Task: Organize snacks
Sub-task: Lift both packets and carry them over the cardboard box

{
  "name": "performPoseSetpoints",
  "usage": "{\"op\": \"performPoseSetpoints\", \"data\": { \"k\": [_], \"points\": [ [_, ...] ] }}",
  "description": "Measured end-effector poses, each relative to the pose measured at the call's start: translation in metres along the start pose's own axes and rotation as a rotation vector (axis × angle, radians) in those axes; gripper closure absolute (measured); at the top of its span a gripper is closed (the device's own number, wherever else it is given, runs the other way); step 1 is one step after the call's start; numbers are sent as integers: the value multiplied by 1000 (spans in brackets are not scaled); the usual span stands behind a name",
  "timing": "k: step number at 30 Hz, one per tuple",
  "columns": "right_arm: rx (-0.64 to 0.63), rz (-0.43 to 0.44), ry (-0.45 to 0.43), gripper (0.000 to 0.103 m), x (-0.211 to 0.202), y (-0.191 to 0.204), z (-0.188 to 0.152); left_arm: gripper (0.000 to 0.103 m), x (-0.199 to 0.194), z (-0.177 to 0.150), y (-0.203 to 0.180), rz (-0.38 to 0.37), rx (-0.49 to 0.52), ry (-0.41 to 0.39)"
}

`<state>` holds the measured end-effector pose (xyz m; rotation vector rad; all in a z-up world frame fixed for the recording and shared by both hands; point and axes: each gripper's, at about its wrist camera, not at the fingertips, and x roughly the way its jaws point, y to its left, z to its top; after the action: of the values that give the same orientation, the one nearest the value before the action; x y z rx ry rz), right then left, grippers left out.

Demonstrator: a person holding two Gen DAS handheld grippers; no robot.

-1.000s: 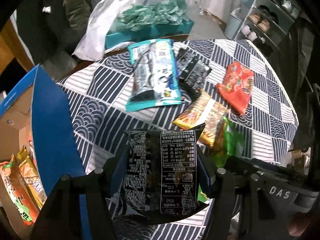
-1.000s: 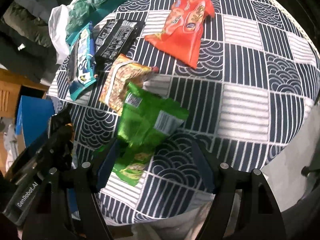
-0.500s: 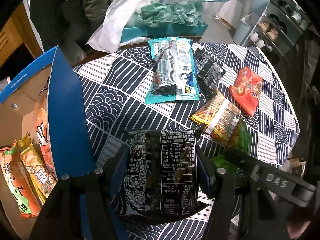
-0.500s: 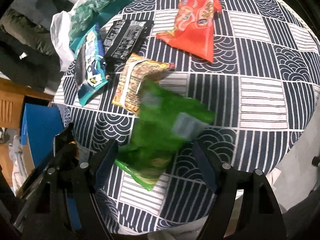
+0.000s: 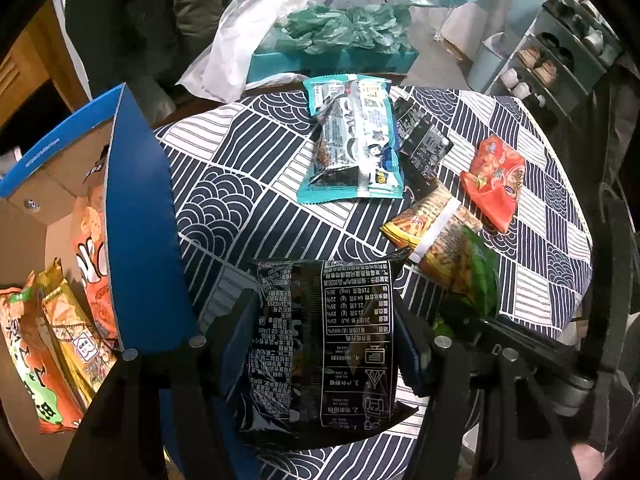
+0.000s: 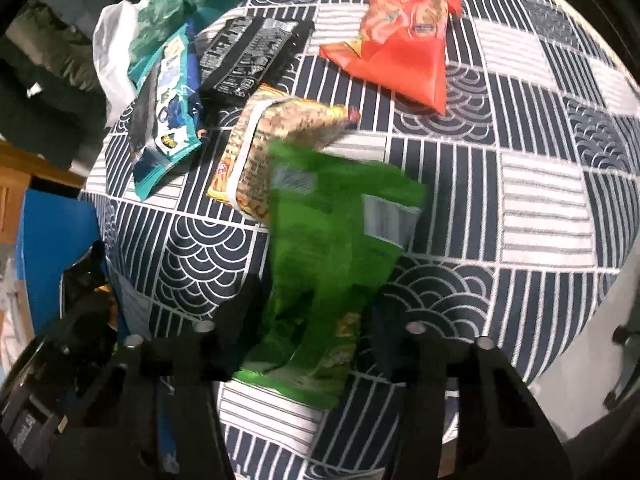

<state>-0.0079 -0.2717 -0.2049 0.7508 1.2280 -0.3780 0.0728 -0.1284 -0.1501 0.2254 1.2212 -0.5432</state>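
My left gripper (image 5: pixel 324 344) is shut on a black snack bag (image 5: pixel 324 344) and holds it above the table, just right of the blue cardboard box (image 5: pixel 136 216), which holds several orange and gold snack bags (image 5: pixel 60 332). My right gripper (image 6: pixel 312 332) is shut on a green snack bag (image 6: pixel 332 248), blurred by motion and lifted over the table; the bag also shows in the left wrist view (image 5: pixel 478 276). On the patterned tablecloth (image 6: pixel 540 208) lie a teal bag (image 5: pixel 352 148), a small black bag (image 5: pixel 424 140), a yellow-brown bag (image 5: pixel 432 228) and a red bag (image 6: pixel 404 44).
Behind the table stand a teal box with green wrappers (image 5: pixel 340 36), a white plastic bag (image 5: pixel 236 44) and a shoe rack (image 5: pixel 560 52) at the far right. The table edge (image 6: pixel 592 320) drops off at the right.
My left gripper has carried the black bag leftwards, bringing the blue box further into view. My right gripper has lifted the green bag up and towards the table's middle.
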Motion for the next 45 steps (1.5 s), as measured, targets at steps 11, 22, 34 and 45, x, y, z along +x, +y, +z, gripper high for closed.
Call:
{"op": "performPoseSetpoints", "data": {
  "k": [11, 22, 34, 45],
  "points": [
    [-147, -25, -83, 64, -34, 20, -3, 39, -34, -5, 1, -36, -31, -32],
    [-276, 14, -135, 64, -76, 47, -3, 39, -75, -12, 17, -39, -84, -97],
    [-398, 105, -135, 65, -101, 97, -12, 39, -114, -23, 47, -14, -151, -171],
    [-525, 163, -118, 65, -103, 158, -17, 39, -141, -30, 99, 44, -256, -239]
  ]
}}
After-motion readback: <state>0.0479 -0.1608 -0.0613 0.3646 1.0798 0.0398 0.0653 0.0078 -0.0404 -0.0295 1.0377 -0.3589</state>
